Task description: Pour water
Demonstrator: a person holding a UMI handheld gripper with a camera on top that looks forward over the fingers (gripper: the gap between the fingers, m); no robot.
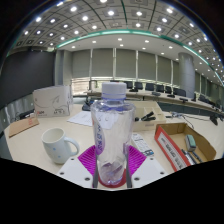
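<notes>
Water bottle (112,135) first, since it is filling the middle of what we are seeing; it is a clear plastic bottle with a pale cap, standing upright between our two fingers, and some kind of printed label or pattern is showing through its wall, though we cannot read it; the pink pads (88,160) are sitting close against its lower sides, left and right, and we are taking the gripper (112,170) to be closed on the bottle, gripping it low down near its base.

Going from large to small around it: the room behind is stretching wide, with a ceiling full of small round lights (80,10) and a long row of windows (130,65) along the far wall; the pale table (30,140) is spreading out beneath and beyond the fingers; an open cardboard box (180,140) is lying on it to the right of the bottle, near the right finger; a white boxy object (52,101) is standing further back on the left; a white mug (58,147) is resting on the table just left of the bottle, its handle turned towards the bottle, apart from the left finger; a few dark small items (148,117) are sitting behind the bottle on the right, too small for us to tell what they are.
</notes>
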